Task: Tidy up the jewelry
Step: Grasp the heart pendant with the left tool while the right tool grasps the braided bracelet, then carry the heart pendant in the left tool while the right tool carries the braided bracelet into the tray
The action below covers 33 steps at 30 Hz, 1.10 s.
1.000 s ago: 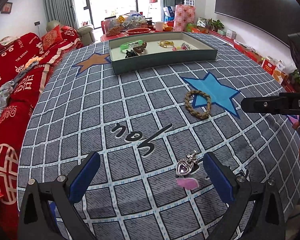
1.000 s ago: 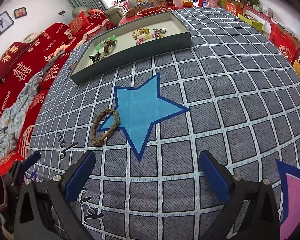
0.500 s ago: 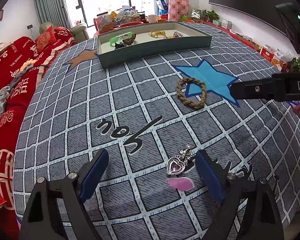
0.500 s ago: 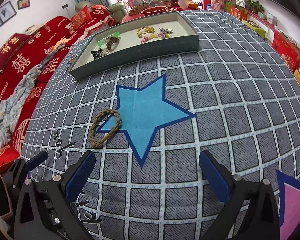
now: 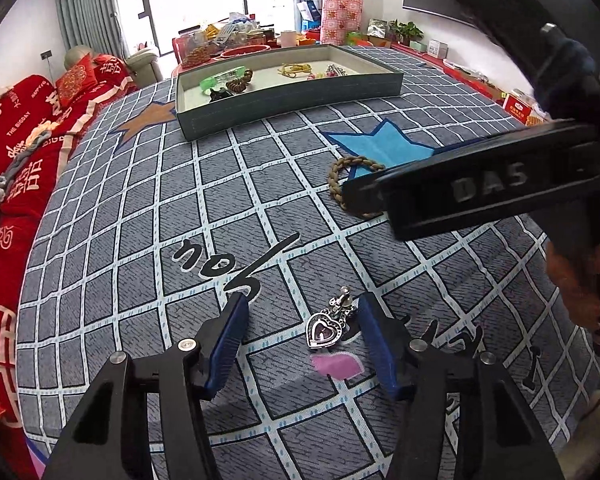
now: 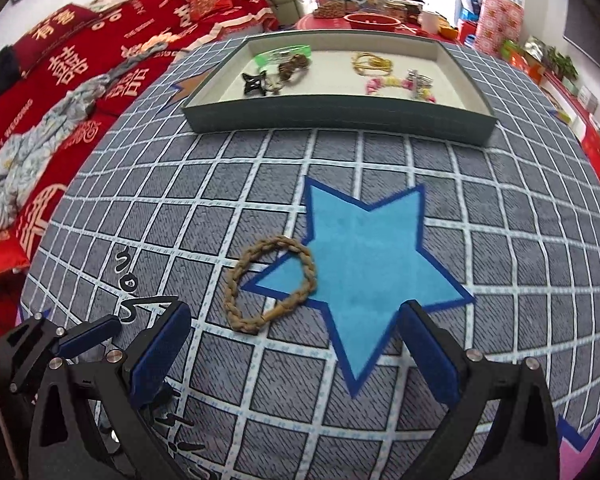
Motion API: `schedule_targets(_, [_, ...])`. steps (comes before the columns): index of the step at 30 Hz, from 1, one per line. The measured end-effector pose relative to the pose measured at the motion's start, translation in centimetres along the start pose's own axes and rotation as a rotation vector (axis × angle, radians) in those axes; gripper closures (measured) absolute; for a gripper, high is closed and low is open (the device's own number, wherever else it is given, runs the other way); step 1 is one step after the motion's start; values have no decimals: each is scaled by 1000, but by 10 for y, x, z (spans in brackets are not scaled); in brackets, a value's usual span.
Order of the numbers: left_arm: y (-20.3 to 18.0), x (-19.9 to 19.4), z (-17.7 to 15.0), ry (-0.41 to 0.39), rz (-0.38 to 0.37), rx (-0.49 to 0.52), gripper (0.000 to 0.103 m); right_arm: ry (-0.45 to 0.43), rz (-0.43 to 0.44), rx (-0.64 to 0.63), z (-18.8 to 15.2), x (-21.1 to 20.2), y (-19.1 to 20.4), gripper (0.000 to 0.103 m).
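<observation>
A silver heart pendant (image 5: 326,328) with a purple stone lies on the grey checked cloth (image 5: 140,240). It sits between the jaws of my left gripper (image 5: 302,303), nearer the right finger (image 5: 374,340). The jaws are closing and the pads do not press on it. A brown braided bracelet (image 6: 272,284) lies at the edge of the blue star (image 6: 364,256), just ahead of my open right gripper (image 6: 296,312). In the left wrist view the right gripper's black body (image 5: 480,188) covers part of the bracelet (image 5: 340,184).
A grey-green tray (image 6: 340,118) at the far side holds several pieces: a green one, a black clip, yellow and pink ones. A red sofa (image 6: 60,60) runs along the left. A cluttered table (image 5: 236,36) stands beyond the tray. One left gripper finger (image 6: 88,332) shows at lower left.
The left jaws have narrowed around the heart pendant. The right gripper has moved left and rolled, so the braided bracelet now lies just ahead of its jaws.
</observation>
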State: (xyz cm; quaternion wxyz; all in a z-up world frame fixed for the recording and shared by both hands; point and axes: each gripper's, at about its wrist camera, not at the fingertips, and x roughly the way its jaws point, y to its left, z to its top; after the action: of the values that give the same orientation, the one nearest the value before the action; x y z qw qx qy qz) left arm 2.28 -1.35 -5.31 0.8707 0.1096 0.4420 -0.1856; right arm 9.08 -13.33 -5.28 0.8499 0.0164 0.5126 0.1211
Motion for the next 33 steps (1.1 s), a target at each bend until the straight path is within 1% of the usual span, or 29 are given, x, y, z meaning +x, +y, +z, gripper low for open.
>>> schedule_targets(1, [0, 0, 0, 1, -4, 0, 33, 10, -6, -16, 1, 3, 3, 6])
schedule_targets(2, [0, 0, 0, 2, -9, -2, 33, 18, -11, -25, 2, 6, 6, 13])
schedule_targets(3, [0, 0, 0, 3, -16, -3, 34, 29, -22, -35, 3, 10, 8, 13])
schedule_targets(4, [0, 0, 0, 4, -27, -5, 39, 20, -54, -63, 3, 11, 13, 17])
schedule_targets(5, [0, 0, 0, 6, -40, -8, 41, 20, -77, -81, 3, 12, 15, 22])
schedule_targets(6, [0, 0, 0, 7, -39, -6, 41, 22, -104, -101, 2, 13, 18, 23])
schedule_targets(8, [-1, 0, 1, 7, -40, -1, 41, 17, -103, -111, 2, 11, 21, 36])
schedule_targets(9, [-1, 1, 1, 7, -42, -3, 41, 17, -104, -112, 2, 10, 20, 40])
schedule_targets(10, [-1, 1, 1, 8, -43, -3, 41, 14, -106, -106, 2, 8, 19, 50])
schedule_targets(11, [-1, 1, 2, 8, -46, -1, 44, 12, -108, -100, 3, 7, 18, 61])
schedule_targets(12, [-2, 1, 2, 7, -51, 4, 56, 11, -113, -88, 3, 6, 15, 66])
schedule_targets(13, [-3, 1, 3, 9, -57, 10, 59, 11, -113, -80, 2, 4, 12, 77])
schedule_targets(14, [-4, 1, 4, 11, -53, 14, 59, 9, -110, -71, 2, 3, 9, 88])
schedule_targets(15, [-5, 1, 4, 10, -58, 18, 67, 7, -110, -64, 2, 2, 7, 91])
schedule_targets(16, [-5, 1, 4, 10, -62, 18, 69, 6, -100, -51, 1, 0, 4, 91])
schedule_targets(18, [-5, 1, 4, 10, -62, 14, 69, 1, -80, -28, 0, -1, -1, 91])
schedule_targets(20, [-3, 0, 4, 10, -77, -7, 72, -8, -58, -1, -3, -4, -7, 91])
schedule_targets(23, [3, -2, 4, 11, -101, -44, 73, -18, -16, 39, -8, -10, -17, 91])
schedule_targets(27, [11, -5, 5, 6, -109, -75, 73, -33, 35, 100, -14, -18, -32, 91])
schedule_targets(33, [21, -11, 10, -9, -117, -112, 73, -55, 77, 153, -19, -30, -45, 91])
